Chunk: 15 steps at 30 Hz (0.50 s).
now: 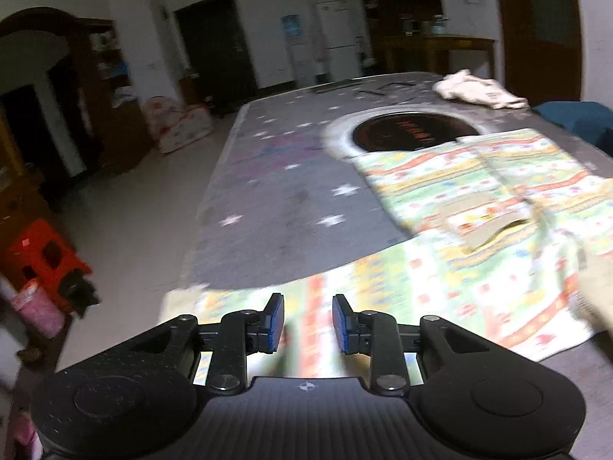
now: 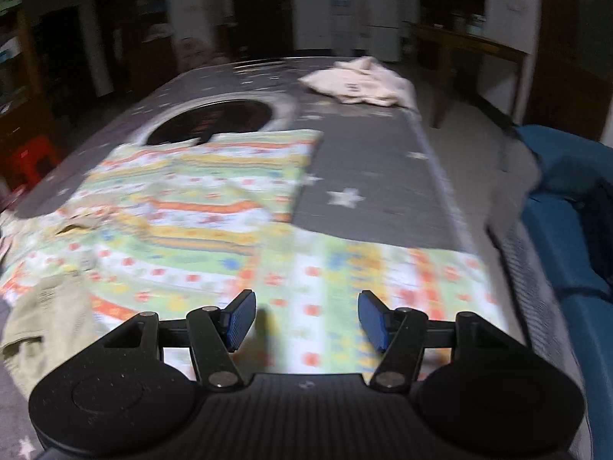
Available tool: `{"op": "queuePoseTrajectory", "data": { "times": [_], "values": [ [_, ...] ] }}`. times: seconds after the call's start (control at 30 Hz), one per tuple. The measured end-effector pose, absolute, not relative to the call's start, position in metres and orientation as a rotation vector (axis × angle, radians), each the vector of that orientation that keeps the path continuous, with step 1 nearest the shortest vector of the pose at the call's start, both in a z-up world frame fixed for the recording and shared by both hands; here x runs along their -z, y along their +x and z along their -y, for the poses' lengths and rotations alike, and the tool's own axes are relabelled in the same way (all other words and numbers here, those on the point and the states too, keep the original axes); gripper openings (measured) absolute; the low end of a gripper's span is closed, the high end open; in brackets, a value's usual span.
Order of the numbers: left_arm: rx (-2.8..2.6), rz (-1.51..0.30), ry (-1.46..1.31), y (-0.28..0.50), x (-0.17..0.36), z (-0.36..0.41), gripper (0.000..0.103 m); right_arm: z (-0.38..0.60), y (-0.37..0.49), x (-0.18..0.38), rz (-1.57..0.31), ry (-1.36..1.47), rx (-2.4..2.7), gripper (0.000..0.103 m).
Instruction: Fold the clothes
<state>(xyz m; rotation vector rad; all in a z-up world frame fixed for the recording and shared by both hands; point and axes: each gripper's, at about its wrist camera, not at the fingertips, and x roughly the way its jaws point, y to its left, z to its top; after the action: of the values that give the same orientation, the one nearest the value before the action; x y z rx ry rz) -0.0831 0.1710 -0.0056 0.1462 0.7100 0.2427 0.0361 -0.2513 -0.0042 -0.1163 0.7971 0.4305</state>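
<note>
striped multicolour garment spread flat on the table — seemingly partly folded, blurred.

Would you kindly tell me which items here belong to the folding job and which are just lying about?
For the job: patterned garment, cream garment, left gripper, right gripper.

Lying about: round black hob, red stool, blue chair.

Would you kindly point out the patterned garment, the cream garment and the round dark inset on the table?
patterned garment [image 2: 199, 207]: right wrist view, striped middle of the cloth.
cream garment [image 2: 360, 84]: right wrist view, centre of the crumpled heap.
round dark inset [image 1: 410, 132]: left wrist view, its dark centre.
</note>
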Motion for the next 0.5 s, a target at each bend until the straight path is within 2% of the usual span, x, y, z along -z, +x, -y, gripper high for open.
{"op": "queuePoseTrajectory", "data": {
  "times": [0.07, 0.43, 0.5],
  "values": [
    [-0.296, -0.717, 0.135, -0.089, 0.009, -0.184, 0.044, 0.238, 0.036, 0.005, -0.796, -0.141, -0.471, 0.060],
    [-0.521, -0.729, 0.007, -0.106, 0.022, -0.247, 0.046, 0.208, 0.038, 0.017, -0.819, -0.191, -0.520, 0.062],
    [-0.562, -0.724, -0.014, -0.110, 0.022, -0.254, 0.054, 0.209, 0.038, 0.016, -0.821, -0.194, -0.521, 0.062]
  ]
}}
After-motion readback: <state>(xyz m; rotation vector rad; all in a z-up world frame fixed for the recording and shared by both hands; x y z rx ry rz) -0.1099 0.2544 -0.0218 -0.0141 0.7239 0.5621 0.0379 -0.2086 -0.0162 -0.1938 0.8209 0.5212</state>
